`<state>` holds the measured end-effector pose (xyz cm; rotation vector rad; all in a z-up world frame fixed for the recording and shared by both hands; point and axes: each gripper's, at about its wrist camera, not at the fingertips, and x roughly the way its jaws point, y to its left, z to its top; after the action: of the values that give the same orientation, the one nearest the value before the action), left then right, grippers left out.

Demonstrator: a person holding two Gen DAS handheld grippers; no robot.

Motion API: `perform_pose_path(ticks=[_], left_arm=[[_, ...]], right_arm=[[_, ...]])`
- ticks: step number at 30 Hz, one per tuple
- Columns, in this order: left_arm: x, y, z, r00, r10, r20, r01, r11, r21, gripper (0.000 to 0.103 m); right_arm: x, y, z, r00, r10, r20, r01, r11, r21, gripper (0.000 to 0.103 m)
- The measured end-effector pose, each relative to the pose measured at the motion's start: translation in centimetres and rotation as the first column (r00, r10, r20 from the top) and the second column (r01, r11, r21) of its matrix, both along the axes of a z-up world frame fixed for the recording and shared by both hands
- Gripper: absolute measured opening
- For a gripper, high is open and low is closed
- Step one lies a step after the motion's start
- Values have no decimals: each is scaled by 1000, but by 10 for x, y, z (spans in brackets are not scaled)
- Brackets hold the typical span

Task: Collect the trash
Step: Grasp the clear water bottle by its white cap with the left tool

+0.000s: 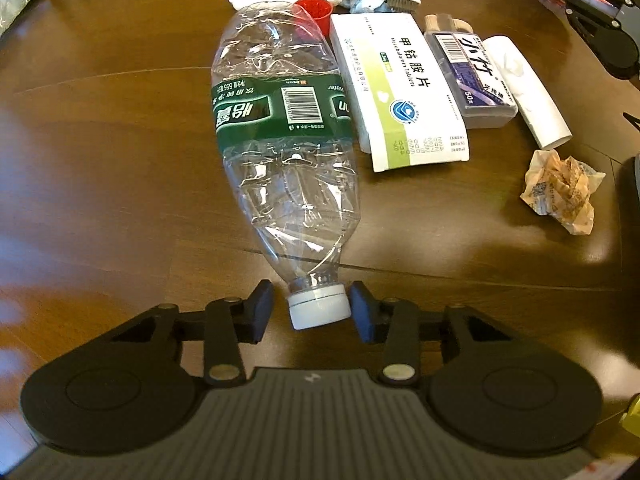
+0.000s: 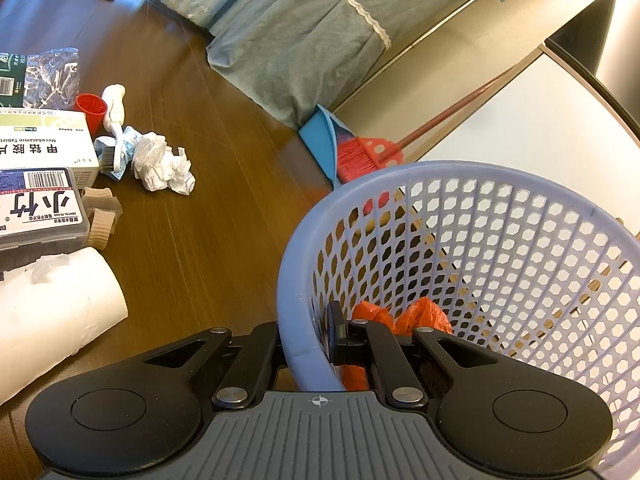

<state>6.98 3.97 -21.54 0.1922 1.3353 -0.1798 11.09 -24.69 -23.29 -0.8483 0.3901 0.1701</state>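
Observation:
A crushed clear plastic bottle [image 1: 280, 136] with a green label lies on the brown table, its white cap [image 1: 318, 307] pointing at me. My left gripper [image 1: 316, 312] is open, one finger on each side of the cap, with small gaps. In the right wrist view my right gripper [image 2: 306, 342] is shut on the rim of a lavender mesh basket [image 2: 480, 248]; one finger is outside the wall and one inside. Orange plastic trash [image 2: 420, 316] lies in the basket. A crumpled brown wrapper [image 1: 562, 192] and a crumpled white paper [image 2: 164, 166] lie on the table.
Beside the bottle lie a white-green medicine box [image 1: 400, 88], a floss box [image 1: 472, 76], a white tube [image 1: 528, 92], a red cap [image 1: 316, 10] and a white brush [image 2: 114, 120]. The basket and right gripper show at far right [image 1: 592, 4]. A broom [image 2: 360, 156] and blue dustpan lean beyond the table.

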Motion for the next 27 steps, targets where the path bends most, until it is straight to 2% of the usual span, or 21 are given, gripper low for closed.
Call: perform_pose_path(ticks=[2, 4, 5, 27], left_arm=[[1, 0, 0, 1000, -2, -4, 2, 1000, 2, 37], [2, 1, -2, 1000, 1, -12, -1, 1000, 1, 30], [3, 1, -2, 1000, 2, -13, -2, 1000, 3, 29], [6, -2, 25, 991, -92, 96, 84, 993, 79, 29]], right_arm=[[0, 0, 0, 1000, -1, 0, 1, 1000, 0, 2], [0, 0, 0, 1000, 0, 0, 0, 1000, 0, 2], [0, 0, 0, 1000, 0, 0, 0, 1000, 0, 2], [0, 0, -1, 1000, 1, 0, -1, 1000, -2, 2]])
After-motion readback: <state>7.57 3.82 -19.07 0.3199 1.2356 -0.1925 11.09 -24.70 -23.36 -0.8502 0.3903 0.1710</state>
